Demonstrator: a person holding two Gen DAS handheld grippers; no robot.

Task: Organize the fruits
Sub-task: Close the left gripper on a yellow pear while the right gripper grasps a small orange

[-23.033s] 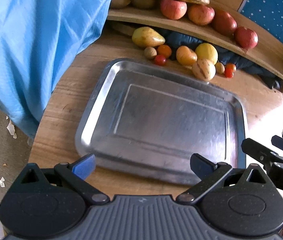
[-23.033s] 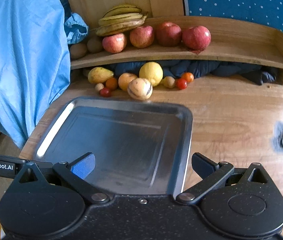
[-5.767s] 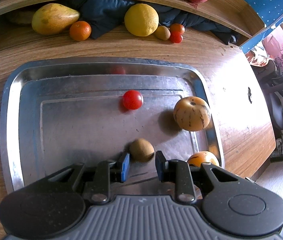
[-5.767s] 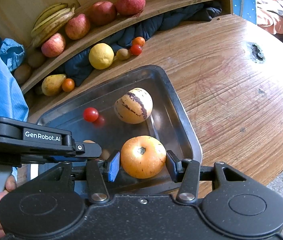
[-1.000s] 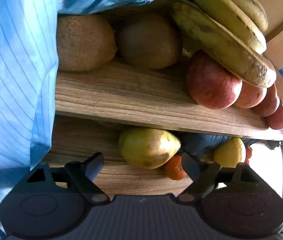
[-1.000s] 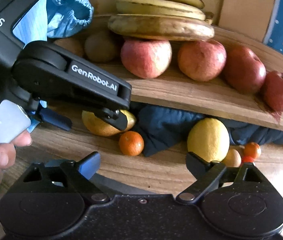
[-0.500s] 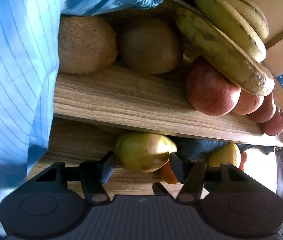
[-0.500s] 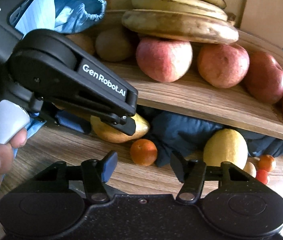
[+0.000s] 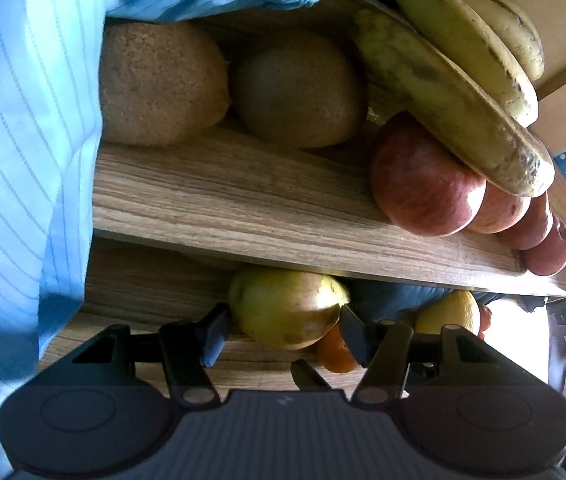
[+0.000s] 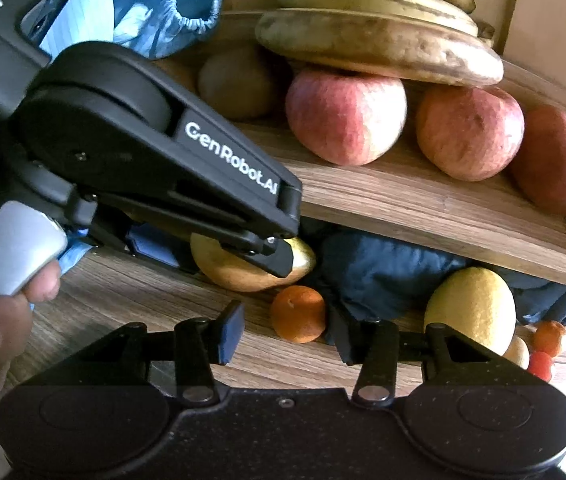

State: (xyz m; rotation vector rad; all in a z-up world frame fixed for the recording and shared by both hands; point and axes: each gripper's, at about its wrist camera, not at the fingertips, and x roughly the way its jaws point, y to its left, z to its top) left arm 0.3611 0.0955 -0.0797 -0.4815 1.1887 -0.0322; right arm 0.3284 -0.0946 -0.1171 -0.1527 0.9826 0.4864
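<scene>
Wooden tabletop [image 10: 131, 296], yellow-green pear [image 9: 283, 308], brown-blotched skin

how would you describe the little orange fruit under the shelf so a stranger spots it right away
Find the wooden shelf carrying apples and bananas, then look at the tabletop beneath it. The small tangerine sits between the right gripper fingers, beside the bigger yellow-green pear. It is the only round, deep orange fruit there.
</scene>
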